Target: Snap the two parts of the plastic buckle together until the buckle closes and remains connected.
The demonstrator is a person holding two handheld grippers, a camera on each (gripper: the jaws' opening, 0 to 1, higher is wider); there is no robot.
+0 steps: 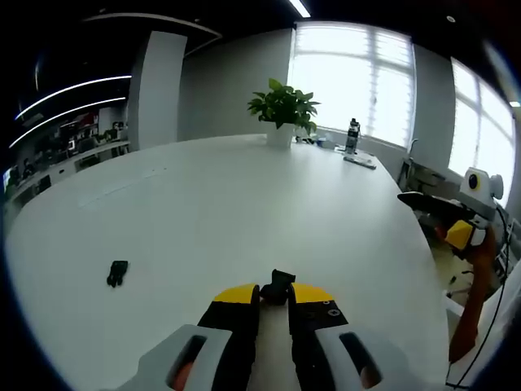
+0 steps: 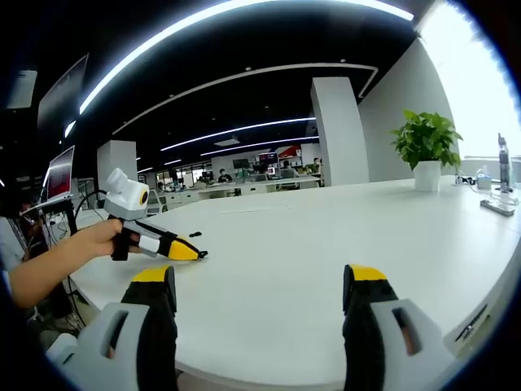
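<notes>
The buckle is 2 small black plastic pieces, both too tiny to make out much detail. Piece 1 (image 1: 282, 287) sits pinched between the tips of the left claw (image 1: 275, 295), whose yellow-tipped jaws are nearly closed around it, just a narrow gap left, and it pokes up a bit above the tips. Piece 2 (image 1: 117, 273) lies flat on the white table (image 1: 203, 204), off to the left of that claw and well apart from it, looking like a short dark chunk with a forked end, though I can't really tell which half it is. In the right gripper view the right claw (image 2: 264, 285) has its jaws spread wide with nothing between them, hanging above the near edge of the table. That same view catches the left claw from the side, held in a hand (image 2: 102, 240) low over the table with a dark bit at its tip, which I take to be piece 1. The left gripper view shows the right claw (image 1: 456, 232) off at the right edge beyond the table. Other stuff: 1 potted plant (image 1: 282, 110) in a white pot at the far end of the table, and 1 dark bottle (image 1: 352, 136) near it by the window.
</notes>
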